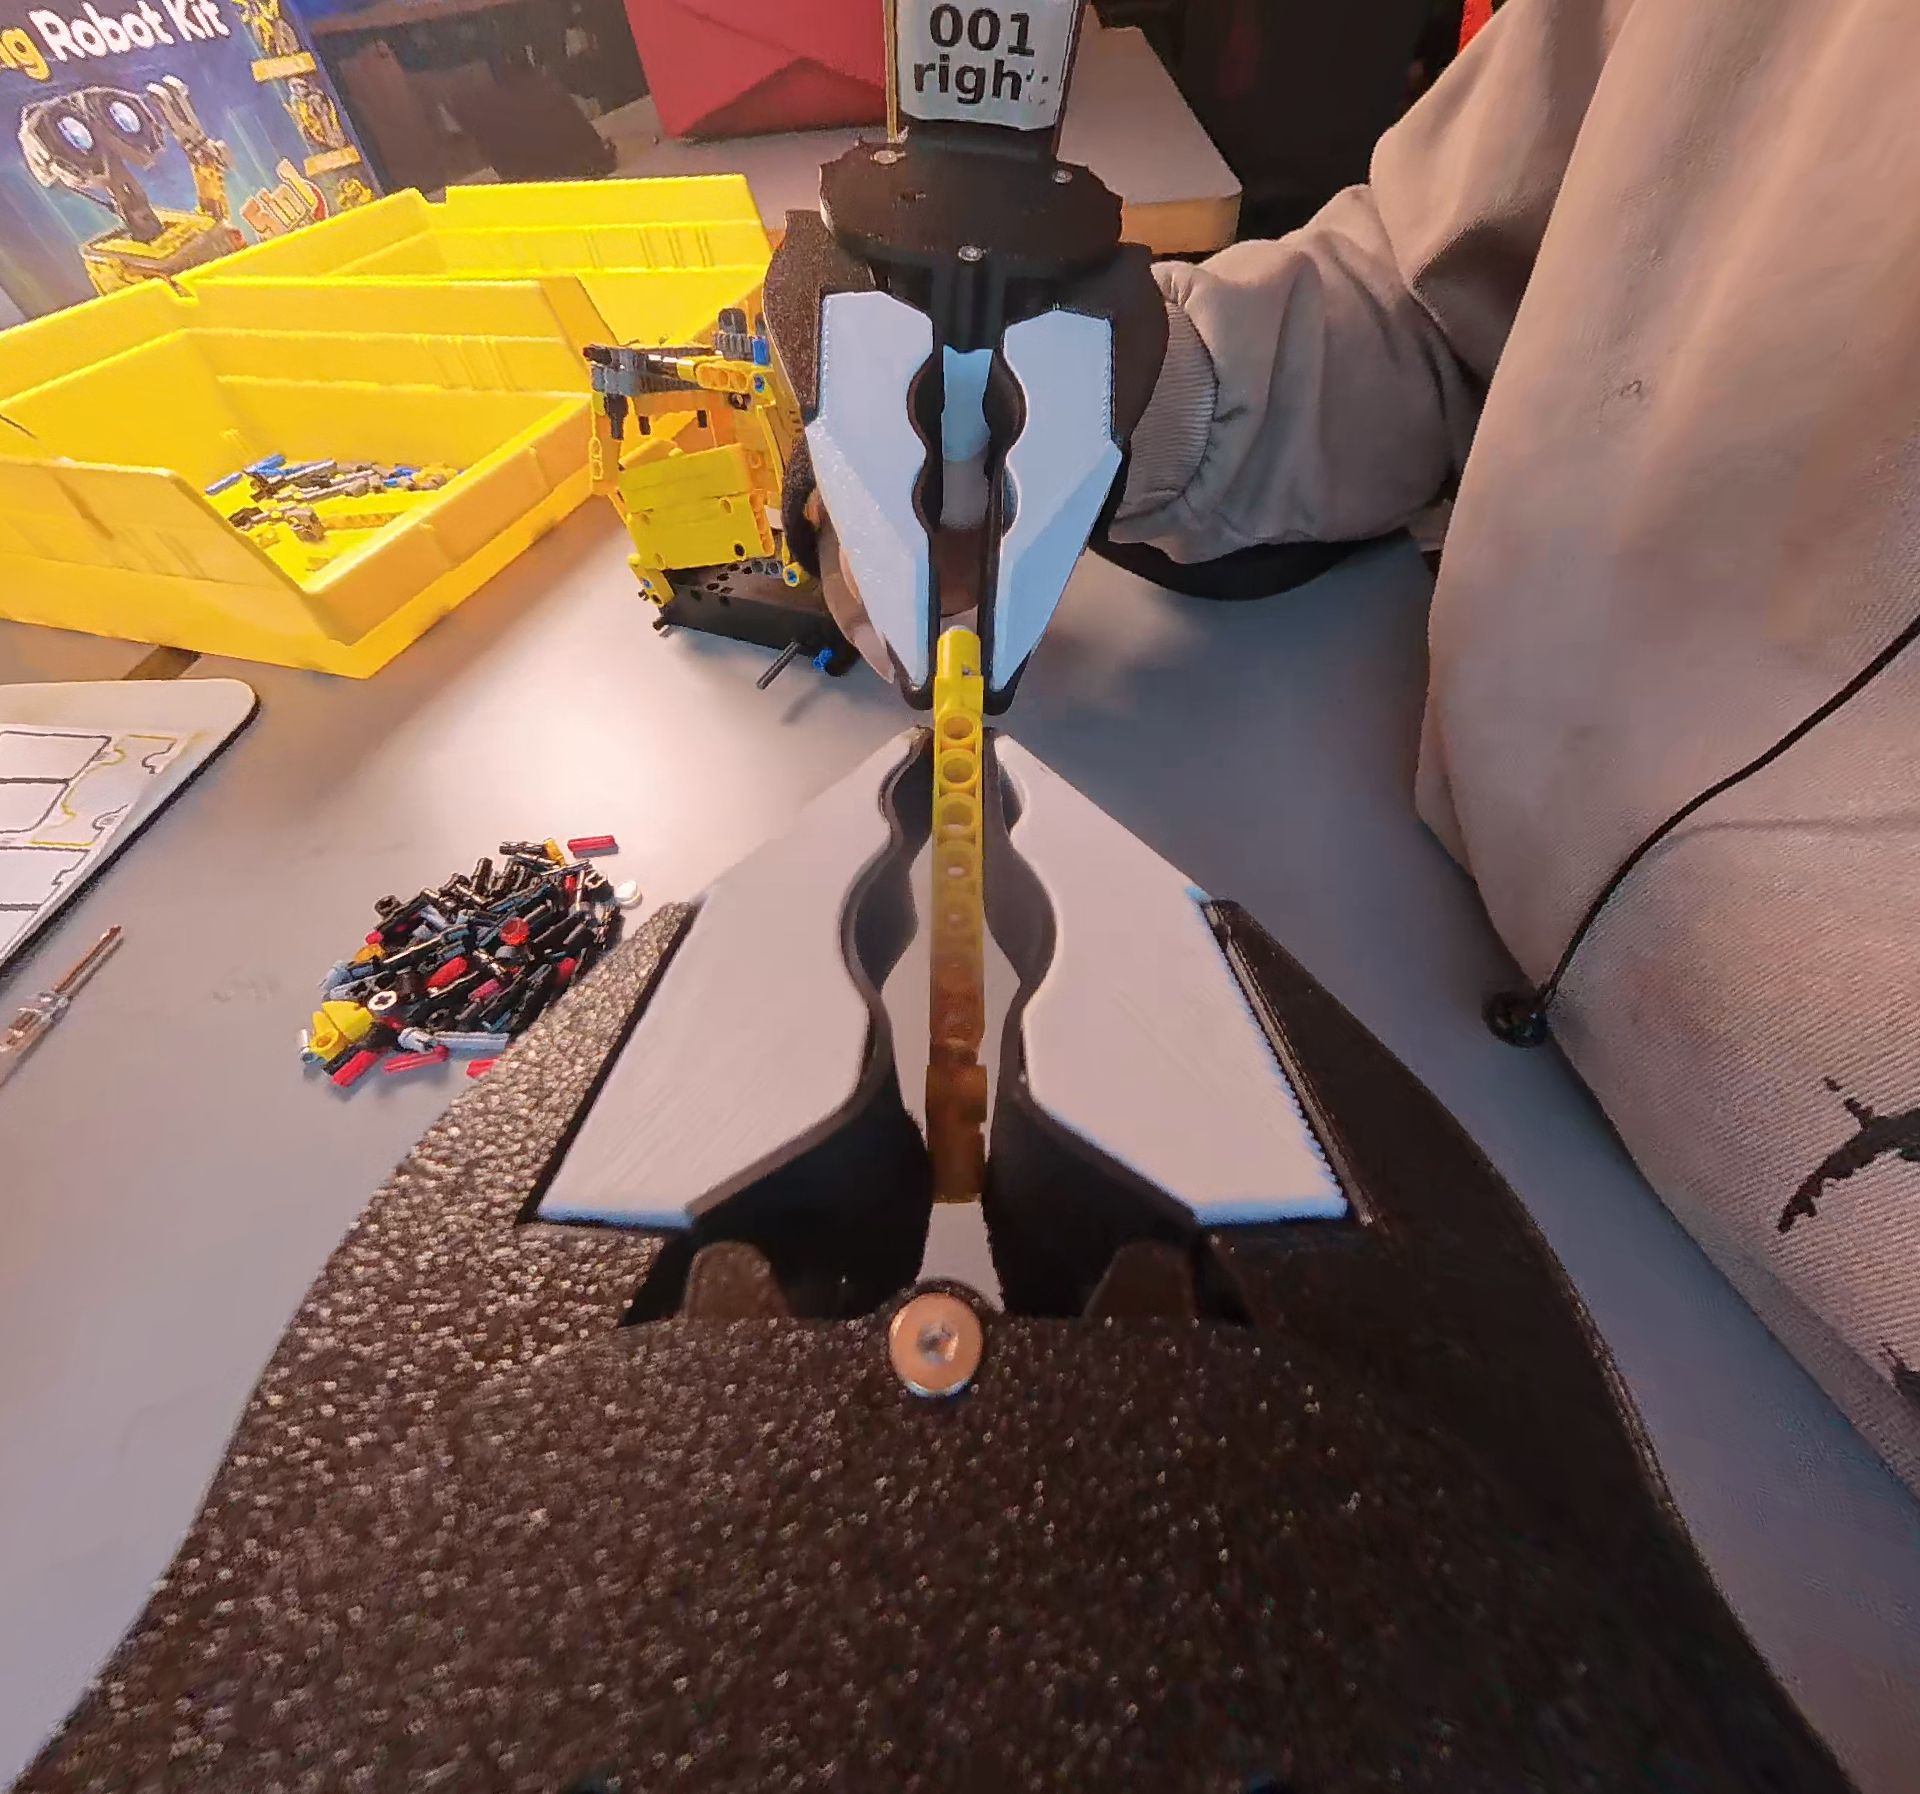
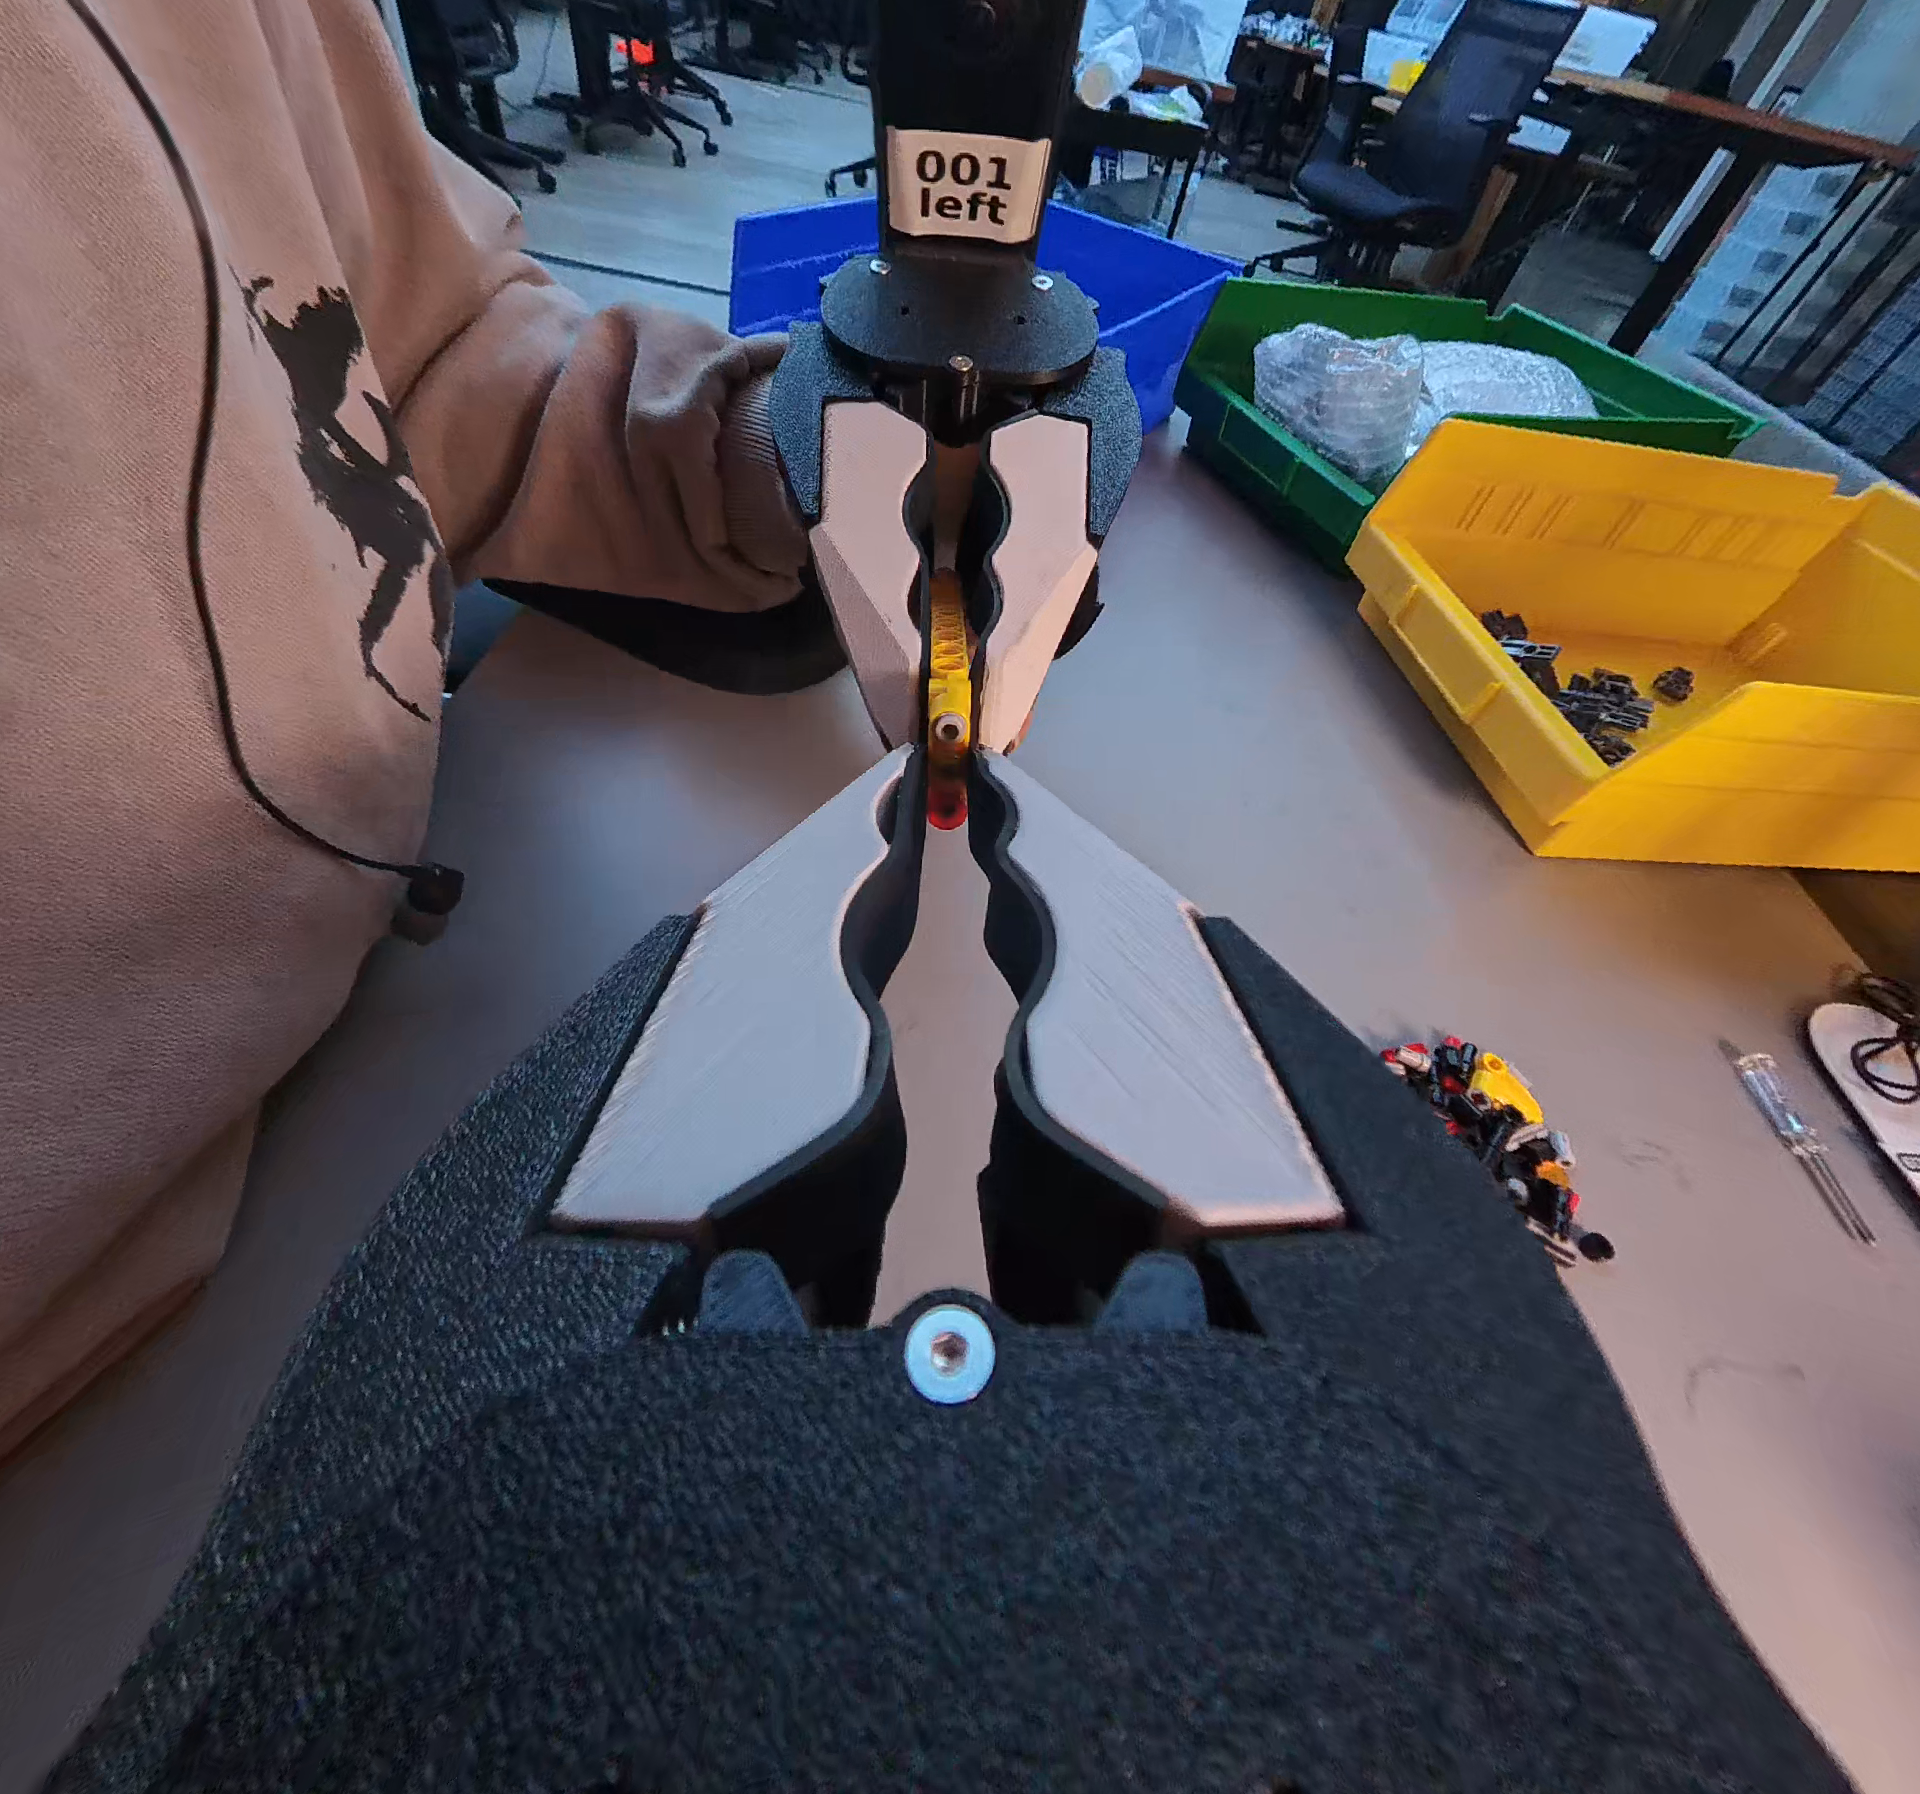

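The grey table (image 2: 1299, 809) fills the lower half of both views, with a person's beige sleeve (image 1: 1351, 373) along one side.

In the left wrist view a row of yellow bins (image 1: 416, 310) sits in the upper left of the frame; the nearest one holds a scatter of small grey, black and blue building pieces (image 1: 312, 492). A blue printed box (image 1: 156, 113) stands behind them, and a half-built yellow and black model (image 1: 696, 487) stands just right of the bins.

In the right wrist view a yellow bin (image 2: 1662, 705) at the right edge holds a handful of black pieces (image 2: 1590, 690). Behind it a green bin (image 2: 1299, 477) holds clear wrapped bundles (image 2: 1340, 394), and a blue bin (image 2: 790, 258) stands at upper centre, its contents hidden.

A loose pile of small red, black and yellow parts (image 1: 478, 944) lies on the table at left centre of the left wrist view.

The left gripper (image 1: 954, 736) is clenched on a long yellow beam (image 1: 956, 861) with holes, which runs between its fingers at frame centre. The right gripper (image 2: 945, 757) meets it tip to tip, fingers closed on a small red pin (image 2: 945, 804) at the beam's end.
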The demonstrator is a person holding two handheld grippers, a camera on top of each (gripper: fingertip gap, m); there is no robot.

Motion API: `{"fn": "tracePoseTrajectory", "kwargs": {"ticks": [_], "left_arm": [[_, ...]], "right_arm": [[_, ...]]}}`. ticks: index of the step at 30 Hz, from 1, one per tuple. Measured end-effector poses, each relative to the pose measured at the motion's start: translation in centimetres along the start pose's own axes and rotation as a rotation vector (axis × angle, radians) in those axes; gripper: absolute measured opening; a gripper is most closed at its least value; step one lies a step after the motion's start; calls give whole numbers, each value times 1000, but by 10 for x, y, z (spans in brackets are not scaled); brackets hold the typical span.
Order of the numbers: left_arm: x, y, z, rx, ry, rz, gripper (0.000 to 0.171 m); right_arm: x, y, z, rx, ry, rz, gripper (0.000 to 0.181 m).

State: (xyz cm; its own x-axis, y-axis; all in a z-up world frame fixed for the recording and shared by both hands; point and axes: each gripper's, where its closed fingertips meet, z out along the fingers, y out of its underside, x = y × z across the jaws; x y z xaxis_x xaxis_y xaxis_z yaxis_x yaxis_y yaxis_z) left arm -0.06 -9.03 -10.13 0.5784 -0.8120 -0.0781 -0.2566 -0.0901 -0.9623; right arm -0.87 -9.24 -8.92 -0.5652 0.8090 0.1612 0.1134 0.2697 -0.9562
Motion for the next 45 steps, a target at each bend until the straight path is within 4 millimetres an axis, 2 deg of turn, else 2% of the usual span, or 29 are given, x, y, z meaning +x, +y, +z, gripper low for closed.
{"fn": "tracePoseTrajectory", "kwargs": {"ticks": [4,5,6,7,8,10,11,14,17,21,27,29,31,33,35,37,39,40,45], "left_arm": [[2,-5,-2,28,23,-20,7],[-11,4,-11,-10,-43,-18,7],[-31,5,-34,32,-116,-68,6],[-36,-8,-53,131,-108,-120,5],[-34,-11,-53,140,-102,-97,6],[-29,-9,-30,109,-68,-84,7],[-25,-8,-24,100,-52,-77,7],[-28,-9,-31,134,-62,-104,7],[-28,-15,-38,188,-64,-123,7],[-27,-21,-41,236,-48,-140,7],[-26,-21,-39,271,-21,-179,7],[-25,-21,-37,276,-11,-191,6],[-24,-19,-34,274,-6,-199,6],[-26,-18,-32,272,-13,-201,7],[-25,-17,-31,272,-4,-207,7],[-22,-17,-28,269,11,-209,7],[-19,-16,-25,257,24,-204,7],[-18,-15,-23,251,31,-203,7],[-11,-14,-18,235,51,-182,7]], "right_arm": [[-2,-3,-5,9,-25,7,5],[0,-6,-12,32,-22,8,5],[16,-18,-36,112,31,62,5],[30,-25,-59,163,95,80,4],[28,-16,-58,93,111,36,5],[7,-8,-27,55,45,4,6],[7,-5,-21,44,37,9,6],[31,-8,-30,73,87,79,6],[38,2,-24,29,137,96,6],[52,27,-12,-59,218,148,7],[85,81,9,-268,391,207,7],[86,86,15,-253,386,245,19],[83,74,16,-184,357,264,32],[74,51,14,-72,287,270,57],[53,21,12,58,148,279,59],[34,2,11,120,48,268,45],[22,-5,13,131,7,241,28],[18,-6,13,132,-1,231,19],[13,-7,12,128,-26,227,7]]}}
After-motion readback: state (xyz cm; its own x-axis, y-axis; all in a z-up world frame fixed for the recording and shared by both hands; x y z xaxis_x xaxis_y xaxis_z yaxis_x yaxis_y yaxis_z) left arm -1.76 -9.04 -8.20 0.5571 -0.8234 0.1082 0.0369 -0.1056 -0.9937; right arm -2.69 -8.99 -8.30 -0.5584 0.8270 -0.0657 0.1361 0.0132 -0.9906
